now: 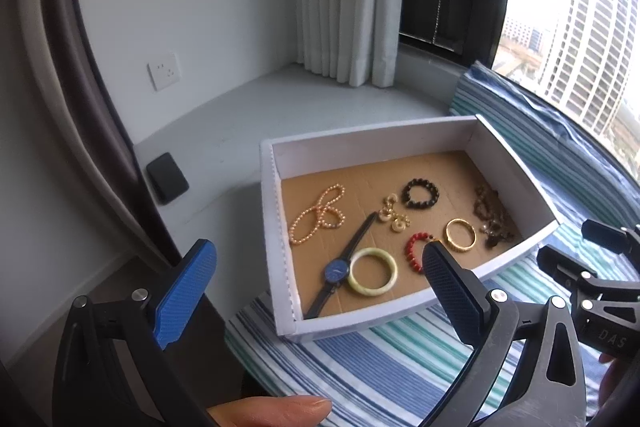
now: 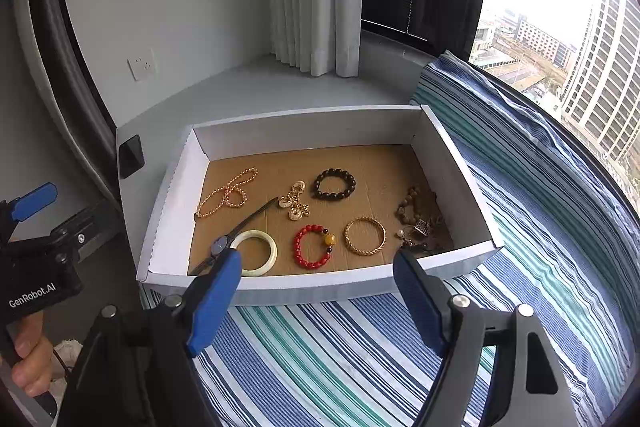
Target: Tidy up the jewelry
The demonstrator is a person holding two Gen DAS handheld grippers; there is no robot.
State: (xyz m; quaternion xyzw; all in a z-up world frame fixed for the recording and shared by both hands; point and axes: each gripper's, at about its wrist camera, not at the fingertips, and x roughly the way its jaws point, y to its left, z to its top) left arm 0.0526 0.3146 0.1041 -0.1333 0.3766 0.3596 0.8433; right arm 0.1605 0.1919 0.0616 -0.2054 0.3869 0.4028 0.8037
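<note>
Red bead bracelet [image 2: 313, 245] seen whole, amber bead included, only from right wrist; from left wrist half hidden behind a fingertip of left gripper [image 1: 320, 259]. Brown tangle [image 2: 420, 223] in box corner too knotted to resolve. Both left gripper and right gripper [image 2: 318, 269] spread wide, nothing pinched, hovering over near wall of white cardboard box [image 2: 280, 125] on striped cloth [image 2: 340, 355].

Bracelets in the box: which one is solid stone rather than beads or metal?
The pale green bangle, a smooth unbroken ring by the watch. The red bracelet and black bracelet are beaded; the gold bangle is metal.
</note>
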